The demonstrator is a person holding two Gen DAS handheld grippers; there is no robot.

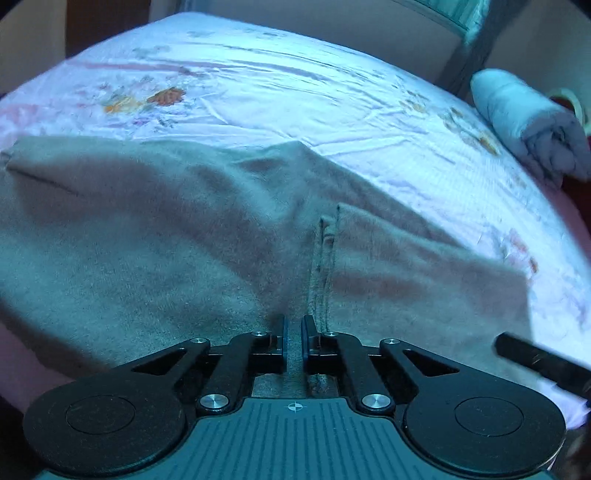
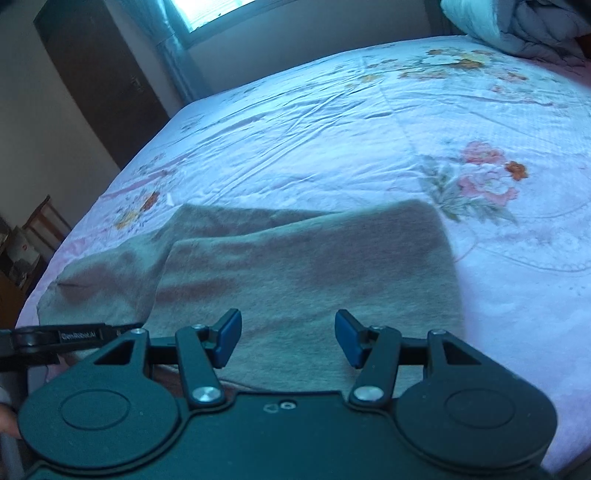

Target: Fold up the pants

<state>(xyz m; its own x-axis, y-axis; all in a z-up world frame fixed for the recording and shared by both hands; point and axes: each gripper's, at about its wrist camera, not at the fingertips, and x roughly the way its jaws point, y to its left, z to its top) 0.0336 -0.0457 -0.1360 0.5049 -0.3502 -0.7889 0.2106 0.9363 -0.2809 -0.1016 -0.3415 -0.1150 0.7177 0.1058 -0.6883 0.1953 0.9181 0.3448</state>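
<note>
Lying across the near part of a bed, the grey-brown pants (image 1: pixel 155 236) are spread flat on a pale floral bedsheet (image 1: pixel 295 96), their soft, fuzzy fabric marked by broad shallow folds and shadowed creases. In the left wrist view a stitched seam or placket edge (image 1: pixel 323 273) runs from mid-fabric down toward the left gripper (image 1: pixel 294 332), whose jaws are clenched on a narrow strip of the pants with only a slim gap between the pads. A dark bar at the lower right edge of this view is part of the right gripper (image 1: pixel 543 360).

In the right wrist view one layer of the pants (image 2: pixel 295 266) overlaps another, its far edge straight and its far right corner squared off near a pink printed flower (image 2: pixel 484 173). The right gripper (image 2: pixel 288 338) hovers over the near fabric with its jaws released, blue pads well apart and nothing between them; the left gripper's arm (image 2: pixel 70 338) enters at the left edge.

Beyond the pants the bedsheet extends wide to the far side of the bed. A rolled quilt (image 1: pixel 532 122) lies at the right end, a dark wardrobe (image 2: pixel 99 81) stands beyond the far left corner, and a curtained window (image 2: pixel 207 14) is above.
</note>
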